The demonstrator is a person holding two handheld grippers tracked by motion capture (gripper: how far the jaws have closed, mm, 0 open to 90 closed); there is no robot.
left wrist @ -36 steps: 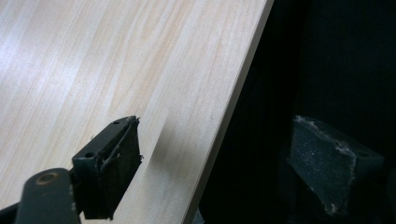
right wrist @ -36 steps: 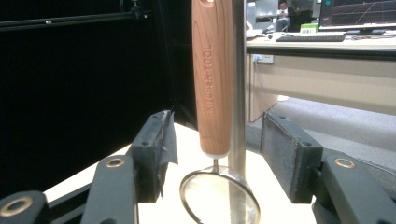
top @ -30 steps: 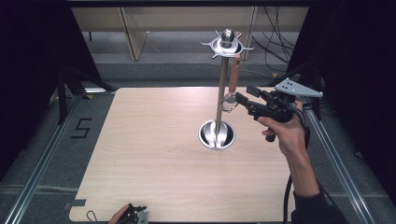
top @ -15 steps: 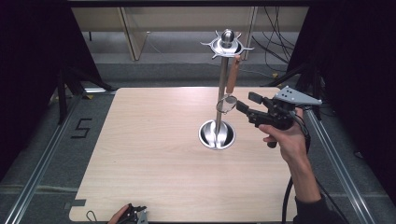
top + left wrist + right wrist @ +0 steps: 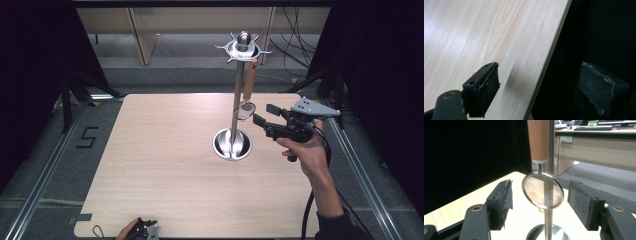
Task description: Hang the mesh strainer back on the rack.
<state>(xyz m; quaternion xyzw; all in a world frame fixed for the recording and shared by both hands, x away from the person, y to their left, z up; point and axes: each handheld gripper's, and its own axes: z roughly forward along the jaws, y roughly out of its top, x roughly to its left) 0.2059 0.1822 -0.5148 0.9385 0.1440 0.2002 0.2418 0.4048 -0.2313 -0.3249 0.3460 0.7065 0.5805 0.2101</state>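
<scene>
In the high view, the right gripper (image 5: 262,114) is held spread beside a small strainer (image 5: 245,110) hung from a metal stand (image 5: 234,120). In the left gripper view, the left gripper (image 5: 539,87) is seen released over the tabletop (image 5: 486,32) edge. In the right gripper view, the strainer is framed between the parted jaws, untouched.

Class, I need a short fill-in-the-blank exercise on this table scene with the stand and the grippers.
1. The small strainer with a wooden handle hangs from the metal ____.
2. The right gripper has its fingers ____.
3. The stand's round base rests on the wooden ____.

Missing words: stand; open; table
</scene>
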